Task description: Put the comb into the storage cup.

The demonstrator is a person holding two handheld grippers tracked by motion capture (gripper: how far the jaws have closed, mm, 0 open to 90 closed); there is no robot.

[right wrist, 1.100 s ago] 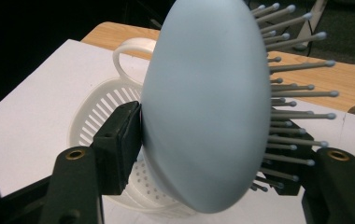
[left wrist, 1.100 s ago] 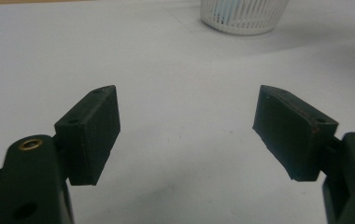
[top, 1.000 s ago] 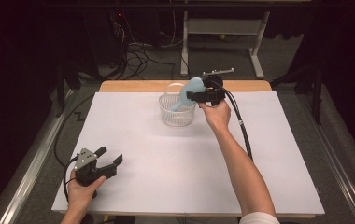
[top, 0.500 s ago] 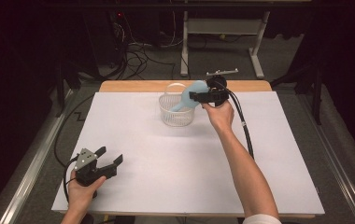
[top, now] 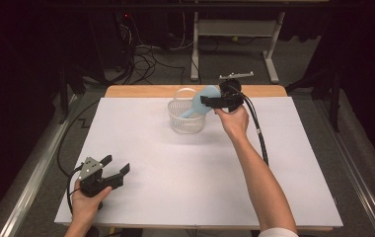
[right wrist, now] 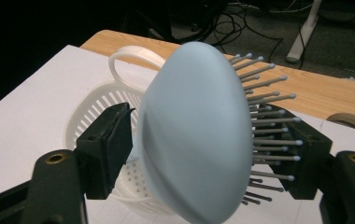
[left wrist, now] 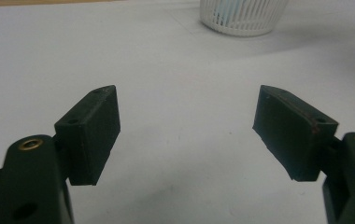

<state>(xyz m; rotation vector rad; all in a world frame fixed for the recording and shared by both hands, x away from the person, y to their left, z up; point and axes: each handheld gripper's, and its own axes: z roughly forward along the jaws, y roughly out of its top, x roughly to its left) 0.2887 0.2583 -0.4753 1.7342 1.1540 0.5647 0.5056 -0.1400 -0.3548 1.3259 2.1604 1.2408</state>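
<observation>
White paper covered the desk [top: 175, 163]. Between the right tool's [right wrist: 217, 144] just-opening jaws sat a pale blue hairbrush [right wrist: 194, 140], tilted over the white basket [top: 186, 118]. Left tool [top: 110, 174] rested spread, holding nothing.

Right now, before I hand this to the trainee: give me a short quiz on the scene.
1. True or false: the left gripper holds something.
2. What is between the jaws of the right gripper? A) a yellow sponge B) a light blue plastic hairbrush with pin bristles C) a metal spoon
3. Where does the white slotted plastic basket stand?

Key
1. False: its jaws stand wide apart with nothing between them.
2. B. Those jaws have just been opening, with the brush head between them.
3. On the white table sheet, at the far middle, under the hairbrush.
</observation>
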